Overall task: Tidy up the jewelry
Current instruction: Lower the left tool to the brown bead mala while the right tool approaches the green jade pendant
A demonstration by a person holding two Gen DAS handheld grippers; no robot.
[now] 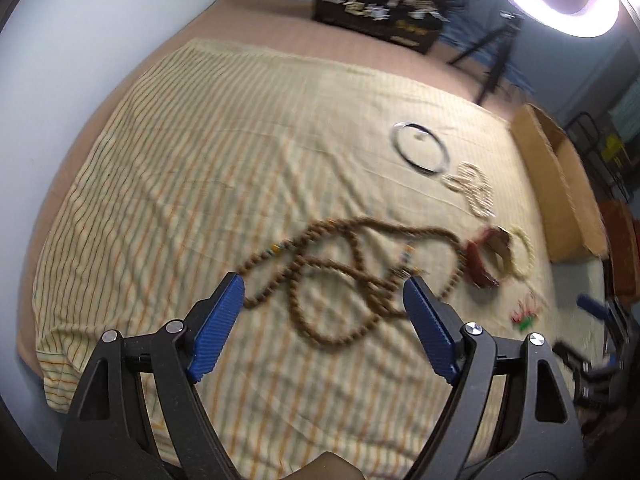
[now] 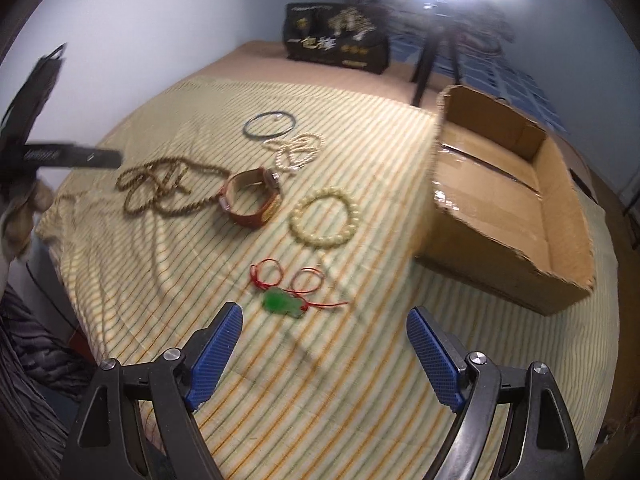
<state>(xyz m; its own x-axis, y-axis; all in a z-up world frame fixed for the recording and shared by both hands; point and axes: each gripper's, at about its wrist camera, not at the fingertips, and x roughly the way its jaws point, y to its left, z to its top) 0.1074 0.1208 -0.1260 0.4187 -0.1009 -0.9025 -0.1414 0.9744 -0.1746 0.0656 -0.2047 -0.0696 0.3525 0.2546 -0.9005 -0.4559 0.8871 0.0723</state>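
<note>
Right wrist view: right gripper is hanging wide open, green pendant sitting just ahead, probably lying crosswise; left gripper is gaping empty over brown beads.

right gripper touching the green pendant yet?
Apart. The right wrist view shows the right gripper open, with striped cloth visible between its fingertips and the green pendant, which lies just ahead of them.

A bed spread with a yellow striped cloth carries loose jewelry: brown bead necklace, red leather watch, cream bead bracelet, beside an open cardboard box.
</note>
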